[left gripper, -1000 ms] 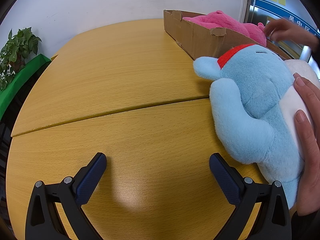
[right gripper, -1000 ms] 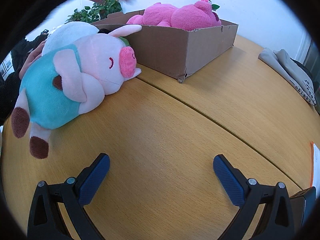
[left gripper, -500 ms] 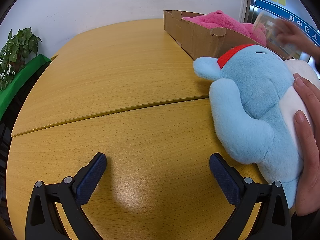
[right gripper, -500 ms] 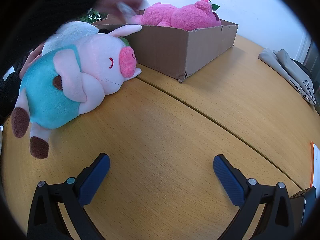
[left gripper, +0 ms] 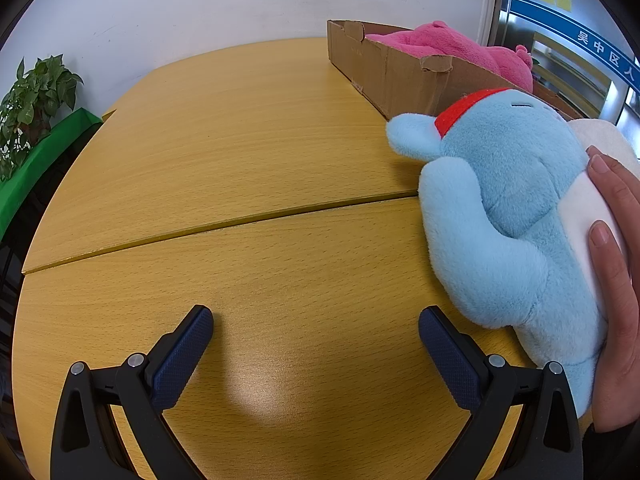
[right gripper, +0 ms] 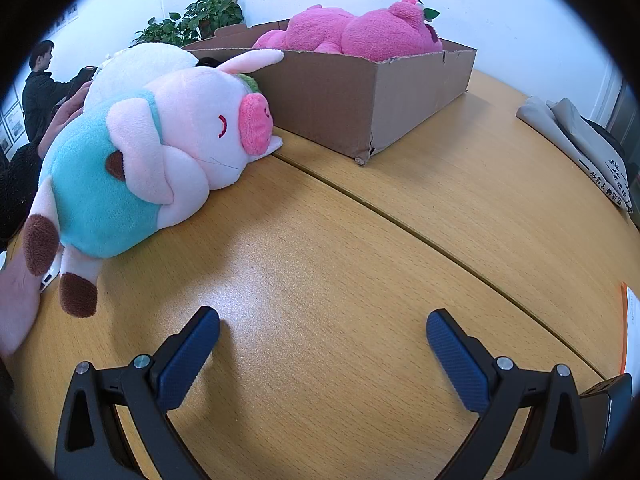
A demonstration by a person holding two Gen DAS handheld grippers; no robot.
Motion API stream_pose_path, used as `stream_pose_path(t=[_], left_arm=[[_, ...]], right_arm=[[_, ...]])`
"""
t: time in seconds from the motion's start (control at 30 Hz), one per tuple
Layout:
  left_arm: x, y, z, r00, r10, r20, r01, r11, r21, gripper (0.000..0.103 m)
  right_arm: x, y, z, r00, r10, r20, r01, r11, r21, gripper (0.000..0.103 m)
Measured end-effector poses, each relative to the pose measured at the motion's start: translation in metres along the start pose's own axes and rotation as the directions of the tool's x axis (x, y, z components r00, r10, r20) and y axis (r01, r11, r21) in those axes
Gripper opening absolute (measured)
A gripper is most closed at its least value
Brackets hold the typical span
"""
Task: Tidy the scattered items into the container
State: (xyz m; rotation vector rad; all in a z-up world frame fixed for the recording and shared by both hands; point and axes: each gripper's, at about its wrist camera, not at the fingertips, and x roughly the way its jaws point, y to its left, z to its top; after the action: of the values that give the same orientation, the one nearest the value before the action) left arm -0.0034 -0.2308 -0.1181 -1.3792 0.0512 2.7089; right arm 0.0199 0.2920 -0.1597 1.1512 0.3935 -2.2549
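A light blue plush (left gripper: 508,216) with a red collar lies on the wooden table at the right of the left wrist view, with a bare hand (left gripper: 616,264) resting on its white belly. A pink pig plush (right gripper: 152,160) in a teal outfit lies at the left of the right wrist view. A cardboard box (right gripper: 360,100) behind it holds a bright pink plush (right gripper: 360,32); the box also shows in the left wrist view (left gripper: 392,76). My left gripper (left gripper: 316,320) and right gripper (right gripper: 322,320) are open and empty, low over bare table.
A white plush (right gripper: 136,64) lies behind the pig. Potted plants (left gripper: 28,108) stand at the table's far side. Folded grey cloth (right gripper: 580,148) lies at the right edge. A person (right gripper: 40,84) stands in the far left background. An orange-edged paper (right gripper: 632,328) lies at right.
The person's other hand that moved over the box has withdrawn out of both views. Both grippers and the plush toys have stayed in place.
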Motion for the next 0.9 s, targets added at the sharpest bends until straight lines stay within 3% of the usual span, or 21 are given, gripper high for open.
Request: stream_pose_path(t=[0.9], left_arm=[[0.0004,0.0003,-0.0001,1.000,0.000,0.000,0.000,1.000,0.000,0.103]], right_arm=[[0.0013,-0.0021,0.0020,1.000,0.000,0.000,0.000,1.000,0.000,0.103]])
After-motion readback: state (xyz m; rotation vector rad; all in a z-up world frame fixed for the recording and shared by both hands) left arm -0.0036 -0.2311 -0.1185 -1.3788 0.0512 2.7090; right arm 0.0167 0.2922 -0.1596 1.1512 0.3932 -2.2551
